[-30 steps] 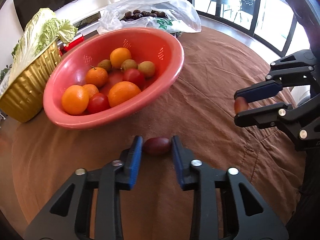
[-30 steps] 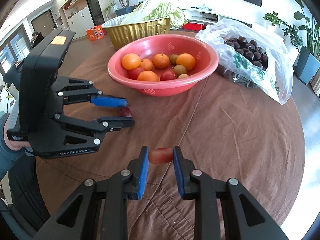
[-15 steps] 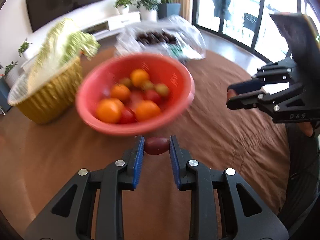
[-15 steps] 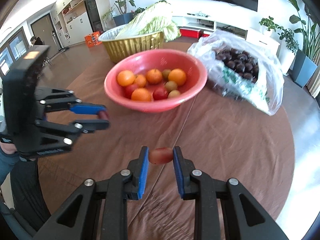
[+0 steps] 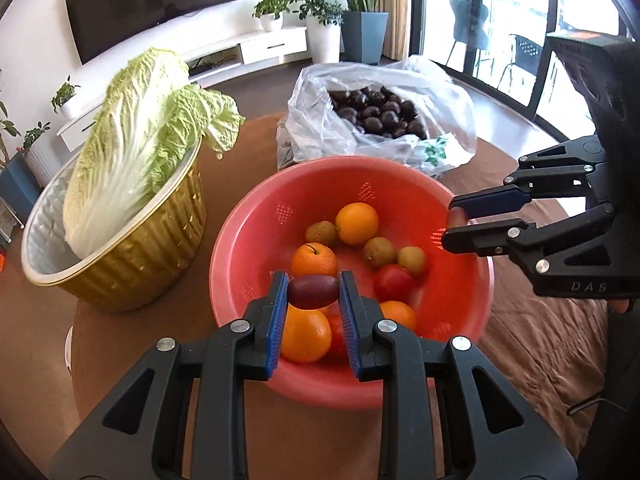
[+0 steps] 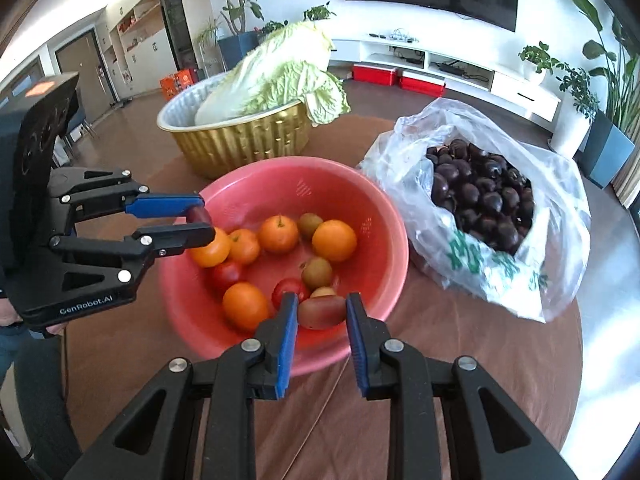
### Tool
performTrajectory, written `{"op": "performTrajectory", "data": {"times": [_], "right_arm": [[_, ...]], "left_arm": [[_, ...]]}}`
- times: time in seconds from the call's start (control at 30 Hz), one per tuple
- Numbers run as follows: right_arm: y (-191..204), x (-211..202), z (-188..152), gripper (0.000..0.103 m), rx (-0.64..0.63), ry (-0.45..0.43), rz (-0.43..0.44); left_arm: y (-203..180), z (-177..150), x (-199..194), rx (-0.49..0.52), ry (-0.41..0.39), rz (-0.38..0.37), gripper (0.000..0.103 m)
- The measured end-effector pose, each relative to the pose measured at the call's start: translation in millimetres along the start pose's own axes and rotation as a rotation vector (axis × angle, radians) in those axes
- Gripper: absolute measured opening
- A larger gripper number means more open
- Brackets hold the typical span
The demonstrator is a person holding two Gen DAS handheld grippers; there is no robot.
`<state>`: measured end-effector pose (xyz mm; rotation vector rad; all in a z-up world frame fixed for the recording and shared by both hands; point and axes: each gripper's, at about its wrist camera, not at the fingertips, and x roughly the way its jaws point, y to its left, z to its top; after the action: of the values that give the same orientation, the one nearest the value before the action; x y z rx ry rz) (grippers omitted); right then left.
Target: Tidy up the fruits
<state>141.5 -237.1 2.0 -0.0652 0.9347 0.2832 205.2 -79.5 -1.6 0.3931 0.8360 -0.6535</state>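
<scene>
A red bowl on the brown tablecloth holds oranges, tomatoes and small green-brown fruits. My left gripper is shut on a dark red oval fruit and holds it above the bowl's near side. It also shows in the right wrist view, over the bowl's left rim. My right gripper is shut on a reddish-brown oval fruit above the bowl's near rim. It also shows in the left wrist view, over the bowl's right rim.
A gold foil pan with a Chinese cabbage stands left of the bowl. A clear plastic bag of dark chestnuts lies behind the bowl. The round table's edge curves at the right.
Both grippers have risen from the tablecloth and moved forward over the red bowl, each carrying its small fruit. The left gripper closed tighter on its fruit.
</scene>
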Motion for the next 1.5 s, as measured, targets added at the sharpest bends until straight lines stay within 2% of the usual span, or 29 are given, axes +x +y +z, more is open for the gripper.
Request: {"op": "performTrajectory", "data": {"times": [0.27, 0.3, 0.37, 0.4, 0.43, 0.57, 0.77, 0.93, 1.0, 1.07, 1.1, 1.17, 1.23, 1.3, 1.37, 1.5], "right_arm": [[-2, 29, 14, 0.028, -0.014, 0.033, -0.024], [-2, 31, 15, 0.033, -0.014, 0.035, -0.027], [-4, 31, 15, 0.040, -0.010, 0.029, -0.032], [-5, 31, 15, 0.042, -0.004, 0.027, -0.033], [-6, 31, 15, 0.042, 0.001, 0.025, -0.027], [-5, 23, 14, 0.043, -0.011, 0.011, -0.041], [-12, -11, 4, 0.046, -0.011, -0.033, -0.085], [-12, -53, -10, 0.053, 0.021, -0.102, -0.119], [-6, -75, -18, 0.056, 0.030, -0.143, -0.116], [3, -96, -24, 0.062, 0.038, -0.188, -0.119], [7, -108, -27, 0.067, 0.047, -0.220, -0.127], [18, -135, -37, 0.073, 0.067, -0.311, -0.126], [31, -167, -47, 0.092, 0.094, -0.430, -0.130], [42, -194, -56, 0.103, 0.116, -0.547, -0.150], [53, -219, -63, 0.103, 0.116, -0.654, -0.167], [69, -253, -67, 0.103, 0.149, -0.734, -0.224]], "left_arm": [[0, -5, 30, 0.005, 0.059, 0.006, 0.025], [-1, -5, 32, 0.002, 0.059, 0.009, 0.027], [0, -4, 34, -0.004, 0.060, 0.015, 0.042], [1, -4, 33, -0.010, 0.057, 0.019, 0.065], [1, -4, 31, -0.018, 0.044, 0.022, 0.071], [4, -4, 22, -0.038, 0.023, 0.027, 0.071], [11, -12, -8, -0.065, -0.016, 0.064, 0.071], [7, -26, -56, -0.109, -0.120, 0.113, 0.074], [0, -33, -83, -0.130, -0.192, 0.154, 0.078], [-9, -42, -120, -0.165, -0.308, 0.229, 0.088], [-18, -49, -147, -0.207, -0.400, 0.300, 0.101], [-30, -59, -182, -0.258, -0.523, 0.368, 0.103], [-44, -74, -222, -0.319, -0.672, 0.392, 0.103], [-57, -78, -245, -0.325, -0.691, 0.392, 0.103], [-66, -72, -252, -0.286, -0.604, 0.408, 0.103], [-74, -75, -260, -0.337, -0.566, 0.371, 0.103]]}}
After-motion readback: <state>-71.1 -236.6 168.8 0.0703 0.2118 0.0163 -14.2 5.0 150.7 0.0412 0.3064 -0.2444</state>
